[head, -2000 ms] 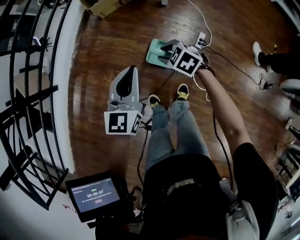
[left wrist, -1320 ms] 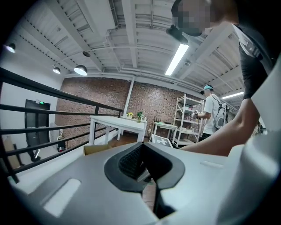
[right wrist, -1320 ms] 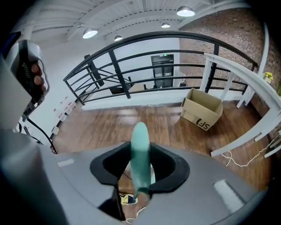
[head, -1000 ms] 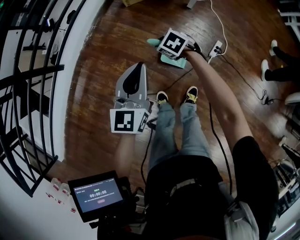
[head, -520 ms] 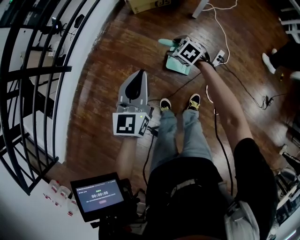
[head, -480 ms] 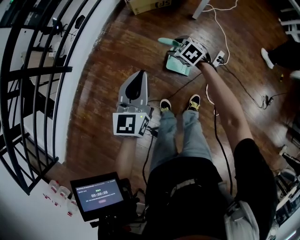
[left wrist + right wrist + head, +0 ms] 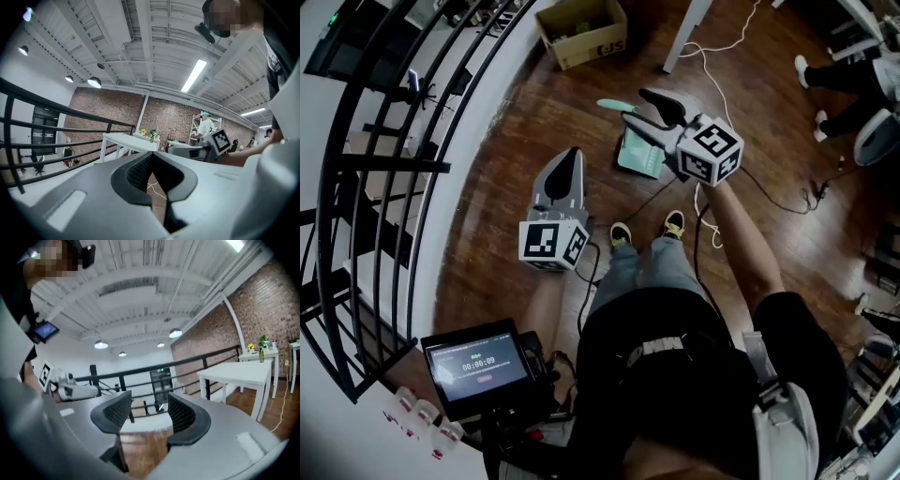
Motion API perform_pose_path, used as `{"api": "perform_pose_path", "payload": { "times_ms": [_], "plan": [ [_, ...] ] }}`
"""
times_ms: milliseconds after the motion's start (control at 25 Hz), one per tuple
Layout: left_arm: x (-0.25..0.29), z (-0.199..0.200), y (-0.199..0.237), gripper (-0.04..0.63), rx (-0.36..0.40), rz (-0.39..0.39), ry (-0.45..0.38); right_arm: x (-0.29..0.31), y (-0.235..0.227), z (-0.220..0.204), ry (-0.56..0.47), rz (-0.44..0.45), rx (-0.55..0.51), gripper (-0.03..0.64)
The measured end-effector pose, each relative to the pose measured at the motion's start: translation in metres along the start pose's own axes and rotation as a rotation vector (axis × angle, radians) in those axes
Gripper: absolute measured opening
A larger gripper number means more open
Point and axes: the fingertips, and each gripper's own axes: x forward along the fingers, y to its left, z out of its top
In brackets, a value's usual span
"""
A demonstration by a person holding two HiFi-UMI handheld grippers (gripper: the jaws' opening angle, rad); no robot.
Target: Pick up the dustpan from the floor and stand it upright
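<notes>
The mint-green dustpan [image 7: 637,155] rests on the wooden floor, its handle [image 7: 611,104] reaching up-left; from above I cannot tell whether it stands upright. My right gripper [image 7: 636,105] hangs raised above it and apart from it. In the right gripper view its jaws [image 7: 149,411] stand wide and are closing, with only floor and railing between them. My left gripper [image 7: 570,155] hovers left of the pan. Seen in the left gripper view [image 7: 151,157], its fingers meet at the tips and hold nothing.
A black railing [image 7: 412,141] curves along the left. A cardboard box [image 7: 581,33], a white table leg [image 7: 686,37] and white cables [image 7: 712,47] lie beyond the pan. The person's shoes [image 7: 621,232] stand just below it. Another person's feet [image 7: 806,70] are at upper right.
The right gripper let go of the dustpan, lifted well above it and levelled out with its jaws wide. The left gripper rose a little. The head camera now sits higher.
</notes>
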Motion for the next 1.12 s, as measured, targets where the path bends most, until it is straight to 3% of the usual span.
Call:
{"api": "perform_pose_path", "payload": {
  "times_ms": [120,160,200,360,760,1000,1120],
  "plan": [
    [0.001,0.033,-0.021,0.020,-0.005,-0.008,-0.040,-0.040,0.035,0.058,-0.155,-0.068,-0.021,0.213],
    [-0.001,0.041,-0.027,0.020,-0.010,-0.009,-0.049,-0.049,0.041,0.063,-0.170,-0.118,-0.040,0.135],
    [-0.002,0.047,-0.032,0.020,-0.011,-0.011,-0.056,-0.056,0.044,0.064,-0.176,-0.170,-0.054,0.002],
    [0.013,0.050,-0.060,0.020,0.011,-0.055,-0.072,-0.080,0.044,0.044,-0.167,-0.230,-0.055,0.003],
    [0.001,0.061,-0.052,0.020,0.057,-0.032,-0.092,-0.064,0.072,0.056,-0.249,-0.161,-0.081,0.003],
    [-0.024,0.077,-0.048,0.020,0.075,-0.009,-0.112,-0.052,0.102,0.070,-0.244,-0.131,-0.119,0.003],
    [-0.016,0.082,-0.047,0.020,0.082,0.001,-0.116,-0.047,0.092,0.073,-0.239,-0.135,-0.112,0.002]
  ]
}}
